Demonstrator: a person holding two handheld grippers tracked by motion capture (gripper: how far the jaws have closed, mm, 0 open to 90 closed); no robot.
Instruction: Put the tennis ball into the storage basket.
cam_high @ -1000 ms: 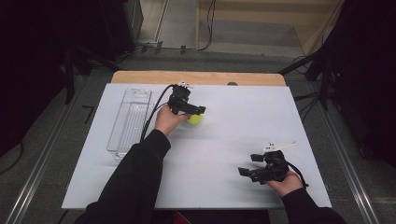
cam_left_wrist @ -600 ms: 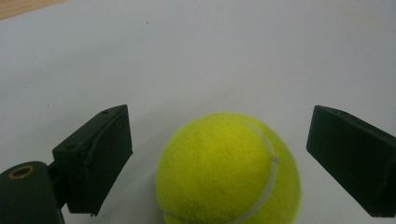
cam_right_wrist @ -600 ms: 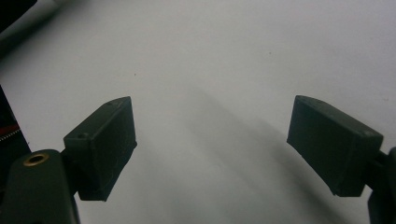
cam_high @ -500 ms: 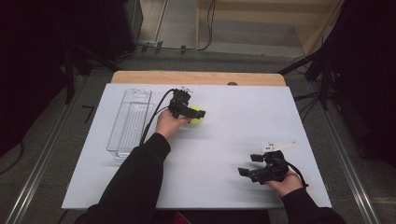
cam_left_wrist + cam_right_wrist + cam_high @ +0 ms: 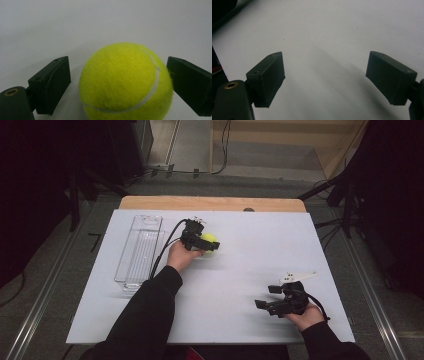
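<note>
Seen from the high view, the left gripper (image 5: 204, 242) rests at a yellow tennis ball (image 5: 209, 240) on the far middle of the white table (image 5: 250, 245), just right of a clear plastic tray (image 5: 140, 250) that lies lengthwise near the left edge. The right gripper (image 5: 267, 297) sits low on the table near the front right corner, well apart from the ball, its jaws spread with nothing between them. Both sleeves are dark.

From the left gripper view, the tennis ball (image 5: 126, 82) sits between the two black jaws on the bare white surface. The right-hand jaw touches or nearly touches the fuzz; a clear gap shows between the ball and the left-hand jaw, so the jaws stand spread around the ball rather than pinching it.

From the right gripper view, the right gripper (image 5: 325, 75) holds its jaws wide apart over the white table (image 5: 324, 32), a soft shadow falling between them.
</note>
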